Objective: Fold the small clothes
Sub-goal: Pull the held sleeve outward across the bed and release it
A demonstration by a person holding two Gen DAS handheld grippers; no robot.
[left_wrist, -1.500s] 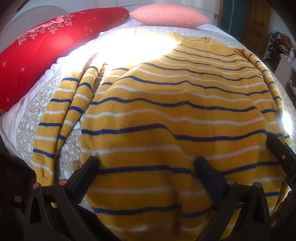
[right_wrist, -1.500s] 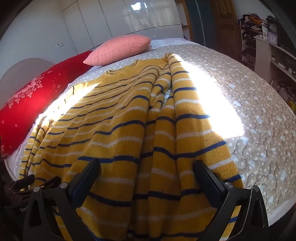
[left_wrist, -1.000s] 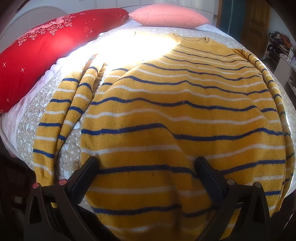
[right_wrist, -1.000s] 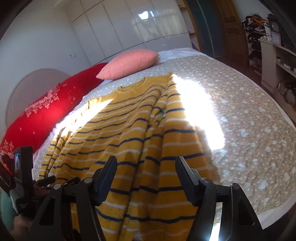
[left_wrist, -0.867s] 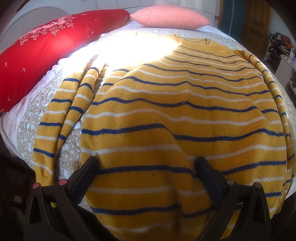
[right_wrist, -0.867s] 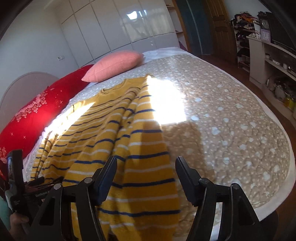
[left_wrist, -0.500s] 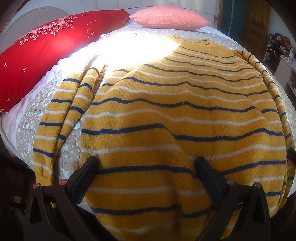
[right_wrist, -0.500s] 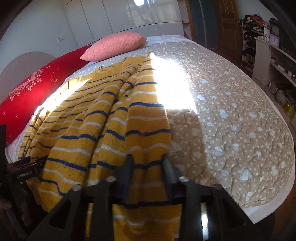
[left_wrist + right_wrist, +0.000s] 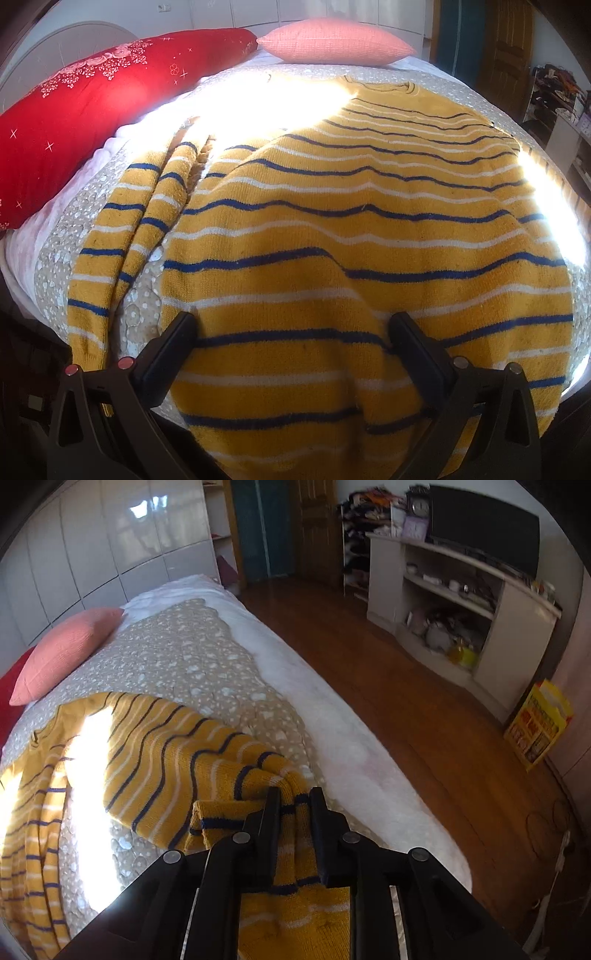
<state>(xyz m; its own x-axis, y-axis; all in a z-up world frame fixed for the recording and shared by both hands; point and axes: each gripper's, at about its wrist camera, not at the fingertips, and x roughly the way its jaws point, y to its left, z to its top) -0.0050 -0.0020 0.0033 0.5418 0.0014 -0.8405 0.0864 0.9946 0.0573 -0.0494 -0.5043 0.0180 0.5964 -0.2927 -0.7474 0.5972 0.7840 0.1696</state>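
Observation:
A yellow sweater (image 9: pixel 351 236) with blue and white stripes lies spread on the bed, its left sleeve (image 9: pixel 122 240) alongside the body. My left gripper (image 9: pixel 293 325) is open, its jaws wide apart over the sweater's hem, holding nothing. My right gripper (image 9: pixel 293 797) is shut on the sweater's right sleeve (image 9: pixel 258 775) and holds it lifted off the quilt, pulled out toward the bed's right side. The sweater's body (image 9: pixel 147 746) shows at the left of the right wrist view.
A beige dotted quilt (image 9: pixel 177 653) covers the bed. A red pillow (image 9: pixel 74 122) and a pink pillow (image 9: pixel 336 44) lie at the head. Wooden floor (image 9: pixel 406 686), a white shelf unit (image 9: pixel 461 602) and a yellow box (image 9: pixel 537 723) are to the right.
My right gripper closed on the right sleeve and swung it outward to the right, lifting it off the bed. The left gripper has stayed still and open.

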